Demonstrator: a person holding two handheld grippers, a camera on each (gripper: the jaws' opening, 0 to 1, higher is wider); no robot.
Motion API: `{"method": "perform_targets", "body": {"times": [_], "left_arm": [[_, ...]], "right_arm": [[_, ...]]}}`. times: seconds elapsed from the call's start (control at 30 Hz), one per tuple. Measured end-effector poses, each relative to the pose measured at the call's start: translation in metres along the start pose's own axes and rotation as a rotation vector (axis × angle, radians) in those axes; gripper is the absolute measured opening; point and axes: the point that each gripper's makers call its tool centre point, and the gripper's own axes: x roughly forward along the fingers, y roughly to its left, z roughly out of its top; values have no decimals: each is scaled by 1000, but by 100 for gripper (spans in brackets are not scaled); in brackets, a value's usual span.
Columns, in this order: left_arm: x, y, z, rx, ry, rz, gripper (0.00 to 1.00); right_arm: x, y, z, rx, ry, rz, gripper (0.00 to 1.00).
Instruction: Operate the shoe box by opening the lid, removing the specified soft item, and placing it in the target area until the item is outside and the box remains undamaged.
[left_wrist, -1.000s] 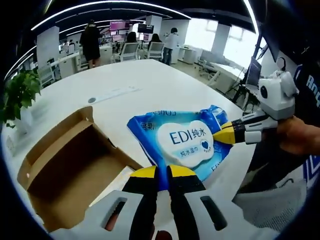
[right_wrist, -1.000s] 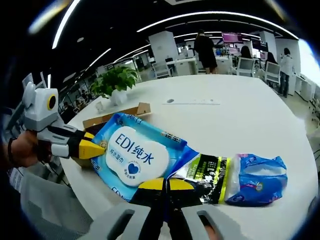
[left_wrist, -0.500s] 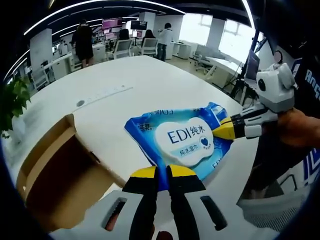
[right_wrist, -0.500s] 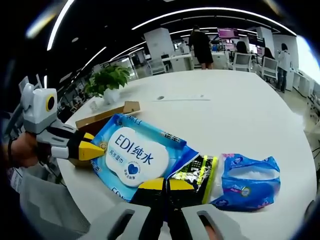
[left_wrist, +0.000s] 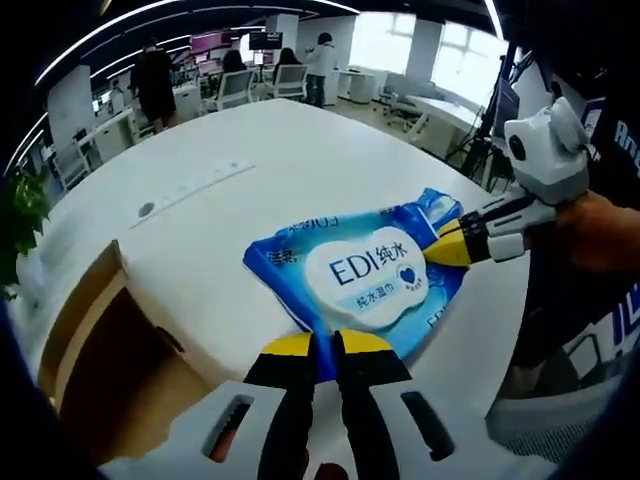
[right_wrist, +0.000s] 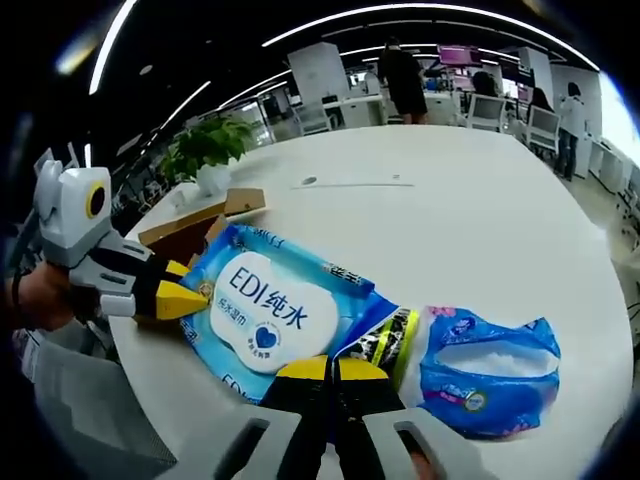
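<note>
A soft, glossy blue wet-wipes pack (left_wrist: 362, 282) with a white cloud-shaped label is being held between both grippers, outside the open shoe box (left_wrist: 105, 352), over the smooth white round table (left_wrist: 270, 150). The left gripper (left_wrist: 325, 345) is clenching its yellow-tipped black jaws on the pack's near edge; the right gripper (right_wrist: 322, 368) is pinching the opposite end, jaws likewise closed on the crinkled film. The brown corrugated cardboard box is sitting open just beside the pack. A crumpled blue plastic bag (right_wrist: 487, 372) is lying on the table beside the right gripper's jaws. A leafy potted plant (right_wrist: 205, 150) is standing beyond the box.
</note>
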Motion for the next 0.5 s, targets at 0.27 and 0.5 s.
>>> {"method": "perform_targets", "body": {"times": [0.27,0.5], "left_arm": [[14,-2,-7,60,46,7,6],[23,-1,-16,62,85,18,7]], "right_arm": [[12,-11,-1,-26,32,-8,0],[20,-13,-7,-48,59,-21,0]]}}
